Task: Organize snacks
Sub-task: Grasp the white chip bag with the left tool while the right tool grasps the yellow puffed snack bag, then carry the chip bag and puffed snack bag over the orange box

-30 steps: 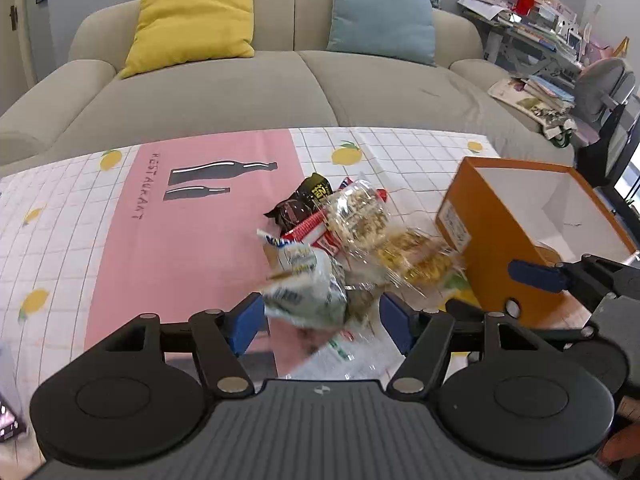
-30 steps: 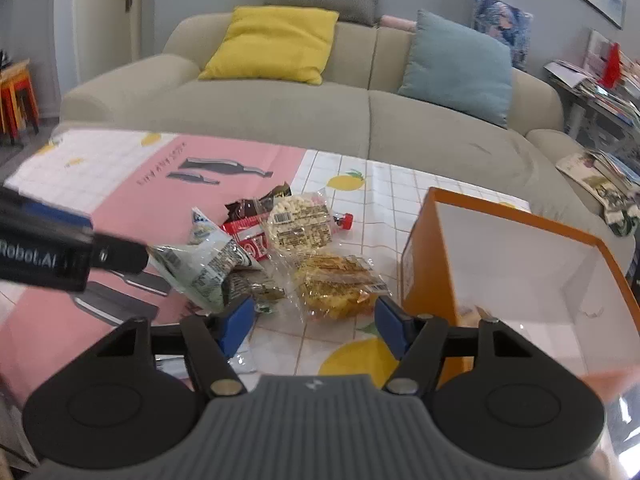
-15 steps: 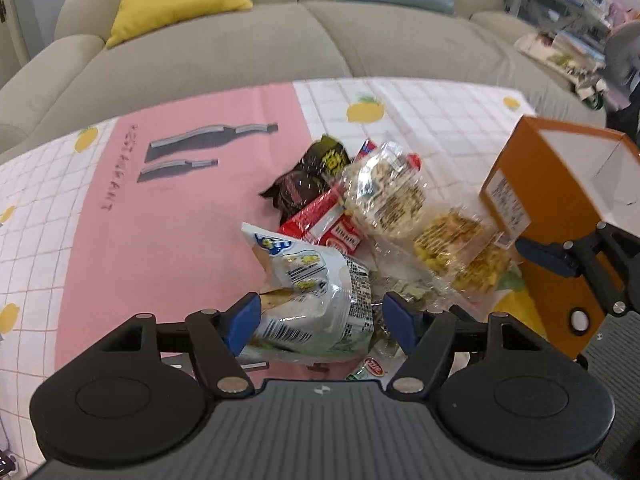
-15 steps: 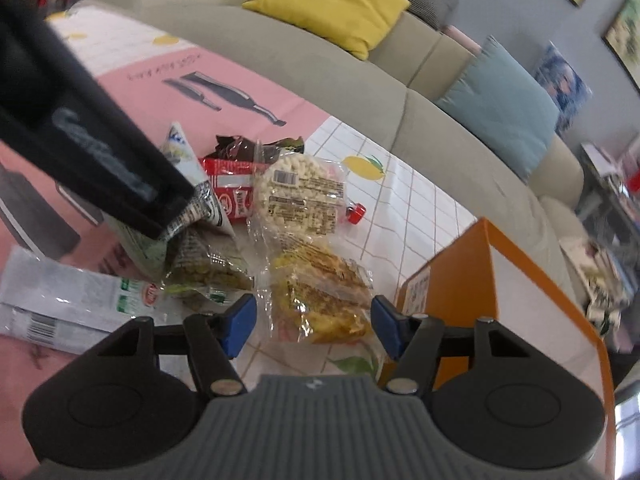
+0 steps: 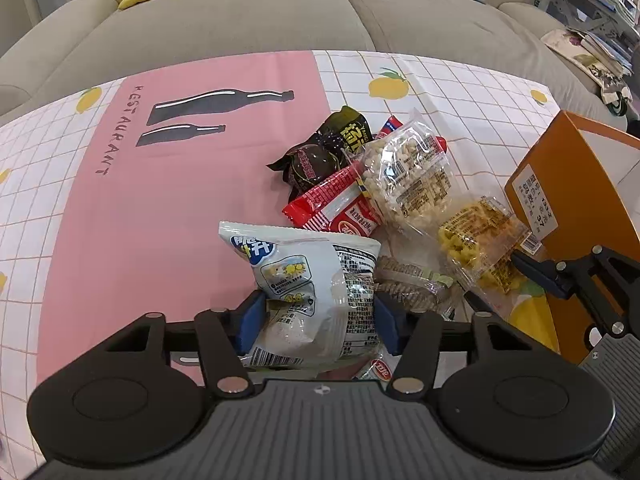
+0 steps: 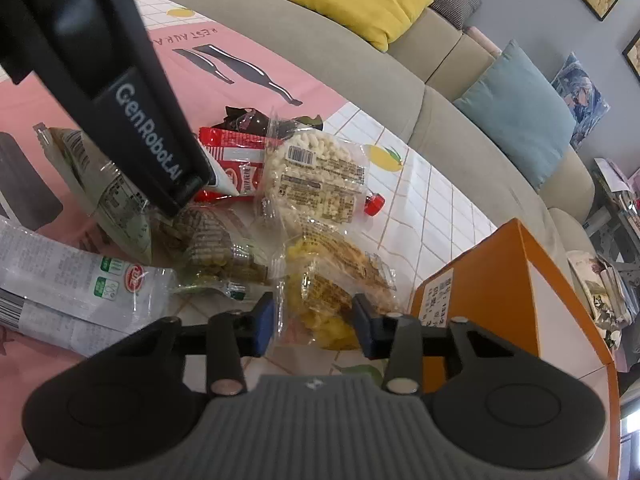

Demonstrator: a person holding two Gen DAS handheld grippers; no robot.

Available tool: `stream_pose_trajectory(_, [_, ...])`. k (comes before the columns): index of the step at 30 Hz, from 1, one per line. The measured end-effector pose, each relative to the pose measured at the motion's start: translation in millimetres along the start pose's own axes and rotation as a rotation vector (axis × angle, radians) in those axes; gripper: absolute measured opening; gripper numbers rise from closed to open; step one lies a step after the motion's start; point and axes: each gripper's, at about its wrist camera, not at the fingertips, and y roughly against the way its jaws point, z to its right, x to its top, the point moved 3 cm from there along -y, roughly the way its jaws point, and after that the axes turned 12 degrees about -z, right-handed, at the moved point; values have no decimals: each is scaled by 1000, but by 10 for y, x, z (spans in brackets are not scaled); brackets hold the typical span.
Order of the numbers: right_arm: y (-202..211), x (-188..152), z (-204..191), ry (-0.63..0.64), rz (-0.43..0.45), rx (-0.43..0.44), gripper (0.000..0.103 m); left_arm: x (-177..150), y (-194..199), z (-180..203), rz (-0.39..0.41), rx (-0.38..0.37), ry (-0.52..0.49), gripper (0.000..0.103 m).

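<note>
A pile of snack packets lies on the tablecloth. My left gripper (image 5: 316,322) is closed around a white and blue puffed snack bag (image 5: 312,280), its pads pressing both sides. My right gripper (image 6: 314,322) is narrowed around a clear packet of yellow snacks (image 6: 332,288), pads at both its sides. It also shows in the left wrist view (image 5: 480,248). An open orange box (image 6: 492,292) stands right of the pile, also seen from the left wrist (image 5: 580,184). A round rice-puff packet (image 5: 412,176), a red packet (image 5: 340,204) and dark packets (image 5: 320,152) lie behind.
A long white and green packet (image 6: 68,284) lies left of my right gripper. A brownish clear packet (image 6: 224,252) lies in the pile's middle. The left gripper's black body (image 6: 120,80) crosses the right wrist view. A beige sofa (image 5: 280,12) runs behind the table.
Both grippers came down and forward onto the pile. The left closed on the white and blue bag. The right narrowed around the yellow snack packet.
</note>
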Motion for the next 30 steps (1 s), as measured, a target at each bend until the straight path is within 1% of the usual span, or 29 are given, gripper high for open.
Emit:
stream_pose_trajectory(1, [8, 0, 6, -6, 1, 1, 32, 3, 9, -4, 0, 0, 7, 58])
stream_pose_trajectory(2, [20, 0, 11, -9, 5, -4, 27, 0, 26, -10, 2, 0, 13, 57])
stream_pose_trajectory(3, [36, 3, 23, -12, 8, -6, 25, -2, 43, -15, 5, -1, 15, 55])
stream_pose_trajectory(5, [72, 13, 64, -28, 10, 8, 21, -11, 73, -20, 14, -6, 22, 47])
stream_pose_trajectory(7, [120, 35, 92, -38, 17, 11, 16, -26, 115, -31, 21, -3, 37, 47])
stream_pose_trajectory(10, [253, 51, 123, -58, 28, 20, 12, -56, 197, -42, 35, -11, 55, 45])
stream_pose_trajectory(13, [379, 59, 173, -88, 28, 47, 11, -100, 290, -38, 51, -26, 68, 44])
stream_pose_trajectory(17, [534, 35, 266, -156, 18, 105, 9, -170, 425, -43, 67, -43, 89, 43])
stream_pose_trajectory(24, [854, -120, 426, -309, 8, 211, 8, -325, 707, -27, 96, -92, 111, 42])
stream_pose_trajectory(30, [1084, -285, 482, -402, 9, 319, 8, -493, 852, 47, 87, -138, 105, 41])
